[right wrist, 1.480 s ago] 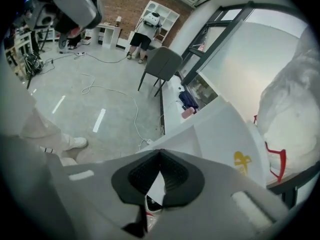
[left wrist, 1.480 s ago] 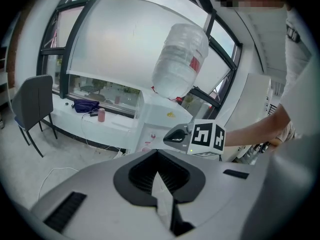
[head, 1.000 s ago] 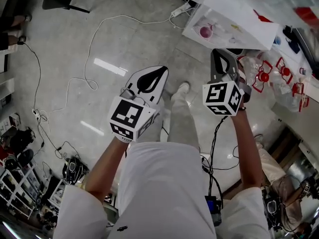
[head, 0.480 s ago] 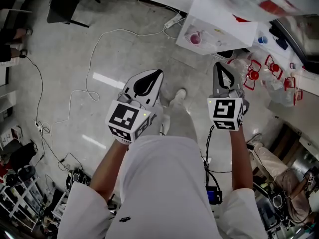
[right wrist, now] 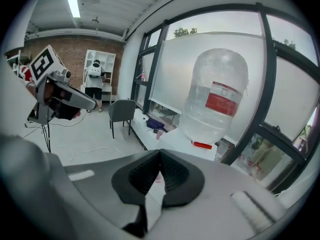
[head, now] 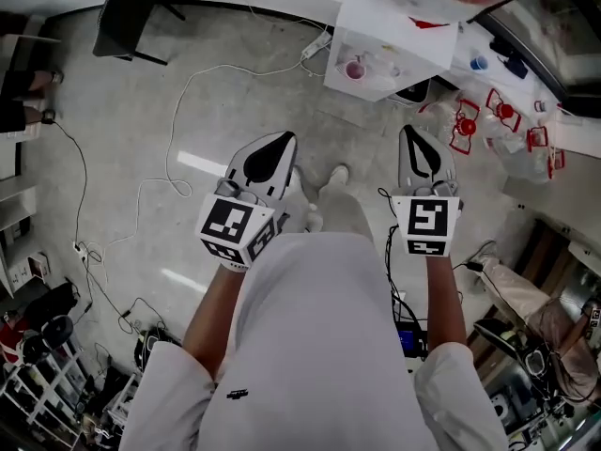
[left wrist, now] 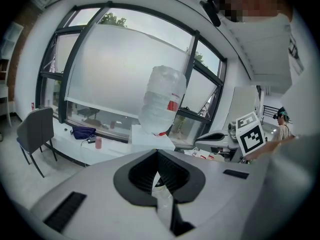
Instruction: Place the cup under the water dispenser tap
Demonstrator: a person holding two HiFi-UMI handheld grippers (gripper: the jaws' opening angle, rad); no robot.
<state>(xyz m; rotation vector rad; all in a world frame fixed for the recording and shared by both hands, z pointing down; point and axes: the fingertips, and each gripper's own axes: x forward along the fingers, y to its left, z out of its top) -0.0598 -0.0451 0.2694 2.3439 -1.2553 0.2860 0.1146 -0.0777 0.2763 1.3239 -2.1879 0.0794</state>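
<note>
Both grippers are held out in front of the person, above the floor [head: 141, 158], apart from each other and well short of the dispenser [head: 399, 26] at the floor's far edge by the window. The left gripper [head: 287, 139] has its jaws closed tip to tip with nothing between them. The right gripper [head: 411, 131] is closed the same way and is also empty.

Bare floor lies between the person's feet and the dispenser's front. To the left a white cable [head: 188, 92] loops across the floor. A power strip [head: 315, 43] lies just beside the dispenser's left corner. A chair [head: 127, 12] stands at the far left corner. Right of the dispenser, clear bags [head: 488, 130] with red parts crowd the floor's edge.

The cup [head: 354, 68] sits in the recess on the dispenser's front, toward its left side. It is small, round and pink, and paler inside. It is too small to tell whether it stands right under a tap. A clear upturned bottle [right wrist: 217, 94] with a red label tops the dispenser. A second pink container [left wrist: 98, 142] stands on the sill [left wrist: 65, 146] under the window, near a dark bag [left wrist: 82, 132].
</note>
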